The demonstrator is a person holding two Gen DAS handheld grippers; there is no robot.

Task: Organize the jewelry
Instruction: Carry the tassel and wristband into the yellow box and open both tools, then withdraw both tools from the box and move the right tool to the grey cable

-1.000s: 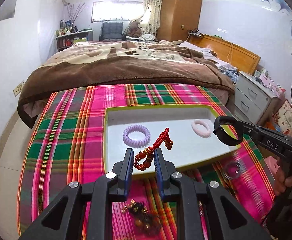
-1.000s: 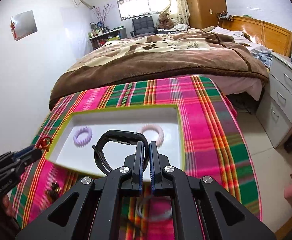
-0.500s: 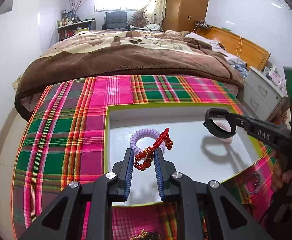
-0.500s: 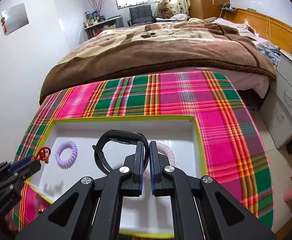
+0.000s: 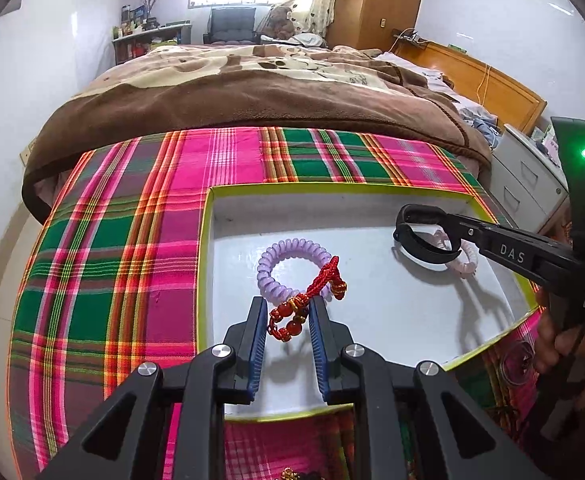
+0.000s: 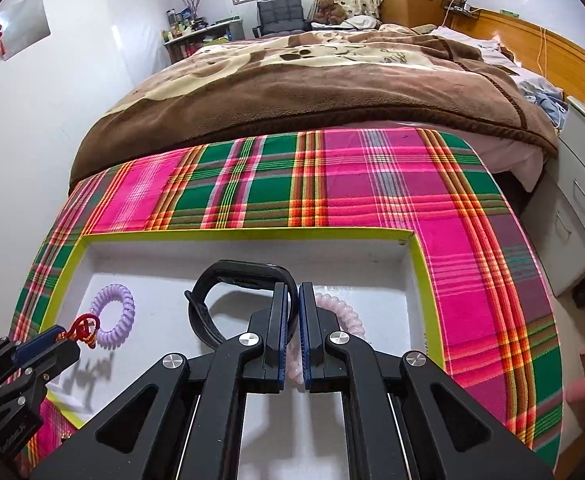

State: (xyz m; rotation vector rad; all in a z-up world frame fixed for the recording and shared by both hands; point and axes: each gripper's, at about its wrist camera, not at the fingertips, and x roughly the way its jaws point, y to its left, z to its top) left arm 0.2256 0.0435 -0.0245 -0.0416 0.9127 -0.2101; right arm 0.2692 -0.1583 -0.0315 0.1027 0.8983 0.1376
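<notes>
Two hand-held black grippers work over one shallow white tray with a yellow-green rim (image 5: pixel 208 264) that lies on a bench covered by a pink, green and orange plaid cloth (image 5: pixel 132 240). The left gripper (image 5: pixel 288 320) has its two blue-padded fingers (image 5: pixel 257 332) clenched on one red braided cord bracelet with orange-red beads (image 5: pixel 296 308), held above the tray floor and over the near edge of one lilac spiral coil band (image 5: pixel 276 264) lying inside the tray. The right gripper (image 6: pixel 292 320) has its fingers pressed together on one black wristband (image 6: pixel 212 304), suspended over the tray's right half, directly above one pale pink spiral coil band (image 6: pixel 348 316) on the tray floor. The tray thus contains two coil bands, while two items remain gripped. A brown blanket-covered bed (image 6: pixel 312 92) lies beyond the bench.
</notes>
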